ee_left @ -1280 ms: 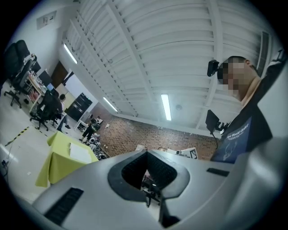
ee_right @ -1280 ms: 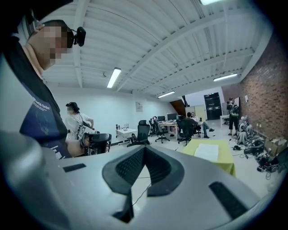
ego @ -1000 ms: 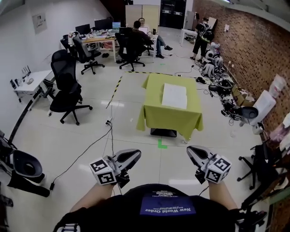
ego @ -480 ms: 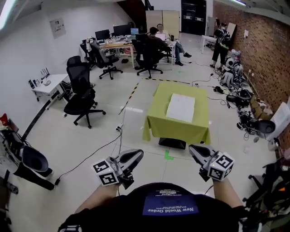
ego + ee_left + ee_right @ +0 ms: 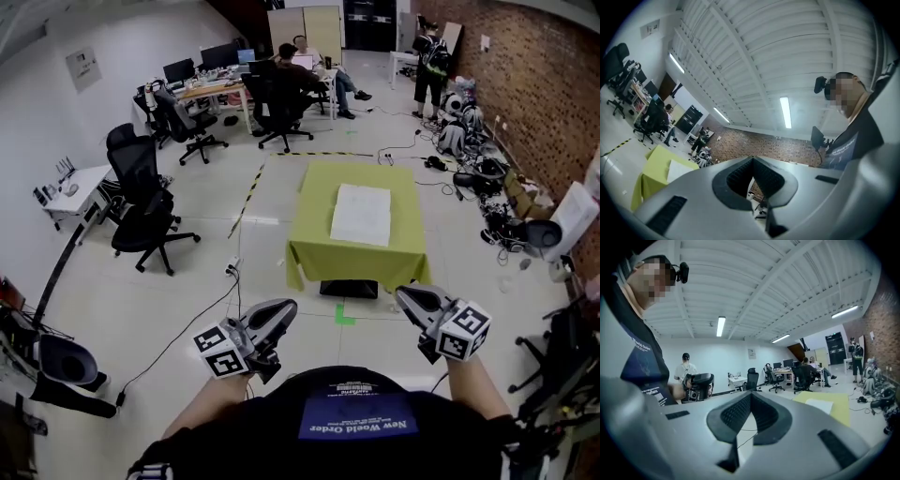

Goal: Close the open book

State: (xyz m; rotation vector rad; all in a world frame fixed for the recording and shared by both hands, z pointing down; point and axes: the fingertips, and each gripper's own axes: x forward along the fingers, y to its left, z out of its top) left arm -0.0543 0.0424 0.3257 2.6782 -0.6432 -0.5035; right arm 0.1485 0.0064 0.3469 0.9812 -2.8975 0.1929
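Observation:
The open book (image 5: 361,214) lies flat with its white pages up on a table with a green cloth (image 5: 309,246), a few steps ahead across the floor. Both grippers are held low in front of my body, well short of the table. The left gripper (image 5: 284,307) is shut with nothing in it, and so is the right gripper (image 5: 403,294). In the left gripper view the jaws meet at the tip (image 5: 752,158), with the book (image 5: 677,169) far off at the left. In the right gripper view the shut jaws (image 5: 751,393) point left of the book (image 5: 825,405).
Black office chairs (image 5: 141,202) stand at the left and a cable (image 5: 192,323) runs across the floor. A dark box (image 5: 349,287) sits under the table, with green tape (image 5: 344,314) before it. Gear and cables (image 5: 487,187) line the brick wall. People sit at desks (image 5: 291,66) at the back.
The table and book have drawn a little nearer and shifted in the view. Both grippers stay shut and held in front of my body.

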